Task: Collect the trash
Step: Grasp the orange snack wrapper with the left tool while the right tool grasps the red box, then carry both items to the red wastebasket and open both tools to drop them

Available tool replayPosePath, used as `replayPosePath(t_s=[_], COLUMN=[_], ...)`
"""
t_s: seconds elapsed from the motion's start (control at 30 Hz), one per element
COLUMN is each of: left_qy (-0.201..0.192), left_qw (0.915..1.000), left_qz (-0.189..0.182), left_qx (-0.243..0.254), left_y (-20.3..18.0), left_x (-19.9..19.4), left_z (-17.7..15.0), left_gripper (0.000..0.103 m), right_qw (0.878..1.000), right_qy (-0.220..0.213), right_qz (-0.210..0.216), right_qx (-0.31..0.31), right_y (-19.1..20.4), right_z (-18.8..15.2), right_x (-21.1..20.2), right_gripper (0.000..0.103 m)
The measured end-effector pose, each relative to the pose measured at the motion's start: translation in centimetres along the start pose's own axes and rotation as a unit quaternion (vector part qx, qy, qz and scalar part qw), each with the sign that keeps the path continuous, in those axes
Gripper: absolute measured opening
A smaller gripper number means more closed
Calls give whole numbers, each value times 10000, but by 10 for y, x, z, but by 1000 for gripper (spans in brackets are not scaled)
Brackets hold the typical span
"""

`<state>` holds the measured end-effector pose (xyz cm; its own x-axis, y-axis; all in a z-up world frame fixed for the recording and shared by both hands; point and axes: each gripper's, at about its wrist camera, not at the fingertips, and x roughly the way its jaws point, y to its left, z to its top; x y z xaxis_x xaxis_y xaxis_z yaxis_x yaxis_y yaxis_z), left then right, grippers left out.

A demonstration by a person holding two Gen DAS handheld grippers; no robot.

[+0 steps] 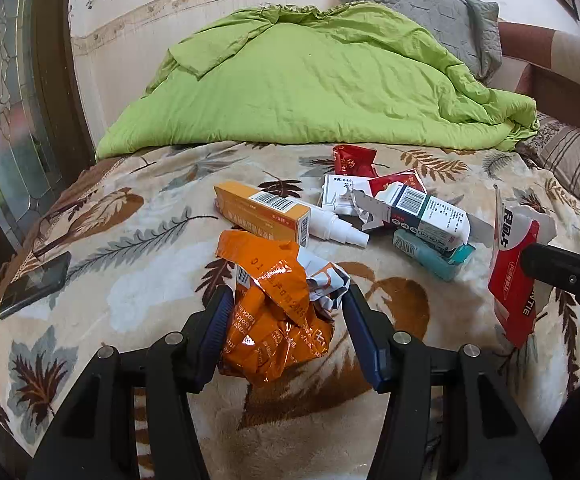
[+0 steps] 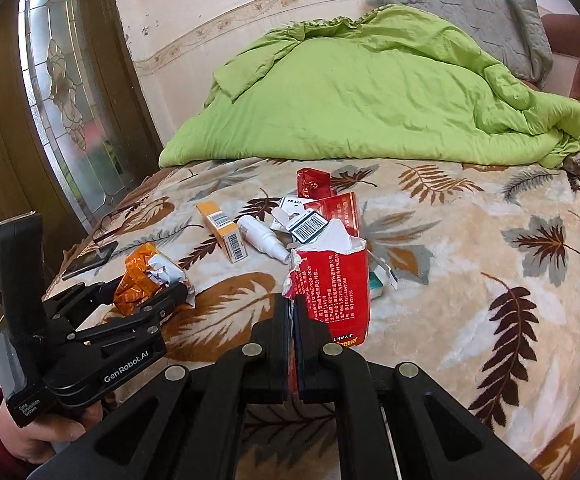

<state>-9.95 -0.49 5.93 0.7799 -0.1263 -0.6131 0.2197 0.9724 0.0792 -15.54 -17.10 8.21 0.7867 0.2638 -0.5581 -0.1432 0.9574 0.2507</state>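
Trash in both tools: your left tool [image 1: 285,316] is clamped on the crumpled orange wrapper [image 1: 273,312], your right tool [image 2: 294,320] is pinched tight on the torn red carton [image 2: 330,284]. More boxes [image 1: 422,210] litter the bed [image 1: 109,272] at 12 o'clock. Next, find a bin; none shows.

I see a crumpled orange wrapper [image 1: 273,312] lifted off the leaf-print blanket [image 1: 137,280], a torn red carton [image 2: 332,292] held upright, and beyond them an orange box [image 1: 261,210], white spray bottle [image 1: 336,228], teal box [image 1: 430,256] and red packets [image 1: 354,158] lying scattered.
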Motion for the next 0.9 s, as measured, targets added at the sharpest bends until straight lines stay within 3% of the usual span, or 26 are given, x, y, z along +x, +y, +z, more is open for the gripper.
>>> replayPosePath(t_s=[0.5, 0.7, 0.9], left_qy=[-35, -75, 81], left_qw=[9999, 9966, 9863], left_qz=[-106, -809, -1633], left_qx=[6, 117, 213], left_y=[-3, -14, -42], left_x=[-1, -12, -29], left_z=[0, 2, 8], left_gripper=[56, 56, 56], right_qw=[10000, 9980, 9935], right_qy=[43, 114, -7], right_qz=[25, 350, 503], right_qx=[39, 514, 1024], right_y=[-1, -12, -34], right_z=[-1, -1, 4], right_x=[1, -9, -44], right_gripper=[3, 3, 3])
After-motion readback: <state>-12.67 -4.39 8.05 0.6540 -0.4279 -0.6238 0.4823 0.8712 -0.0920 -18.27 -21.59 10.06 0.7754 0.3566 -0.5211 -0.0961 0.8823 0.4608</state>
